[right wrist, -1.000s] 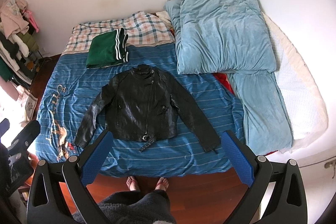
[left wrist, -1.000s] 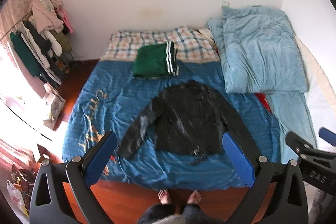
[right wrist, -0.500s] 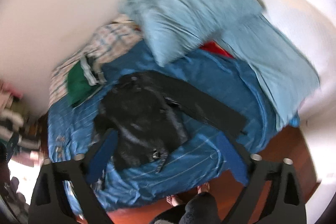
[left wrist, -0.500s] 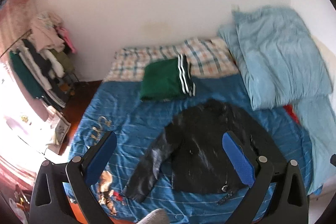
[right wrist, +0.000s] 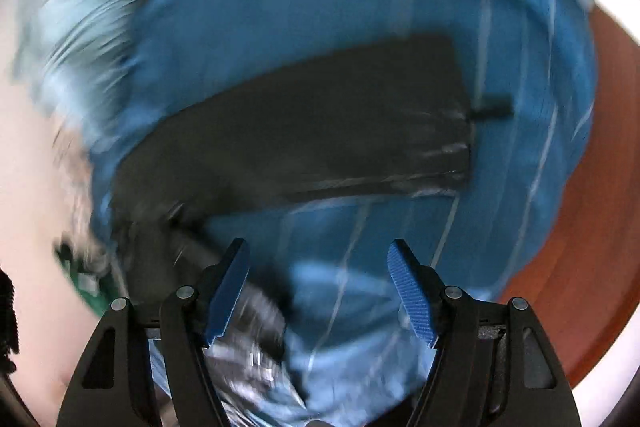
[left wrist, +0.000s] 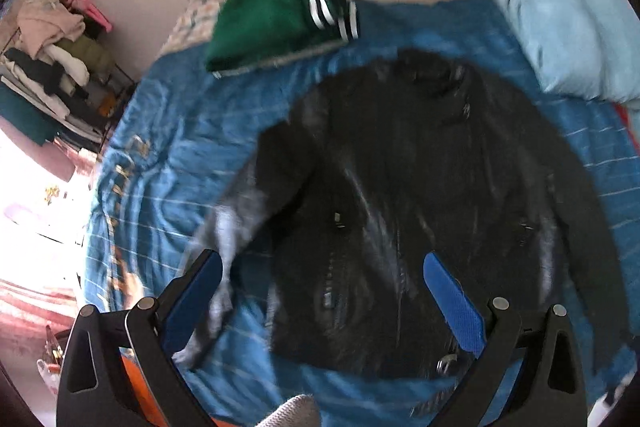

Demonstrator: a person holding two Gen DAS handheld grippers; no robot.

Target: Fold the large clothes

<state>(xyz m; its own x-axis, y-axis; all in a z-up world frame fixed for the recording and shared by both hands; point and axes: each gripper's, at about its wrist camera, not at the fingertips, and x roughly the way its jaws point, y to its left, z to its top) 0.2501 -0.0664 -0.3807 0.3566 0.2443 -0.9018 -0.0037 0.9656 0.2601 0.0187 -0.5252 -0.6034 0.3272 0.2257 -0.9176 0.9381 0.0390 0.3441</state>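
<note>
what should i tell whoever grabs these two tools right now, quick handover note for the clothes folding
Left tool: open, nothing in it, above the lower front of the black jacket.
Right tool: open and empty, jaws have just been closing; it is over the blue bedspread, with a jacket sleeve ahead. That view is blurred.
Jacket lies flat, front up, sleeves spread, not yet folded.
Done: a green garment sits folded near the head of the bed.
Left: grip the jacket, probably sleeves first, and fold it.
</note>
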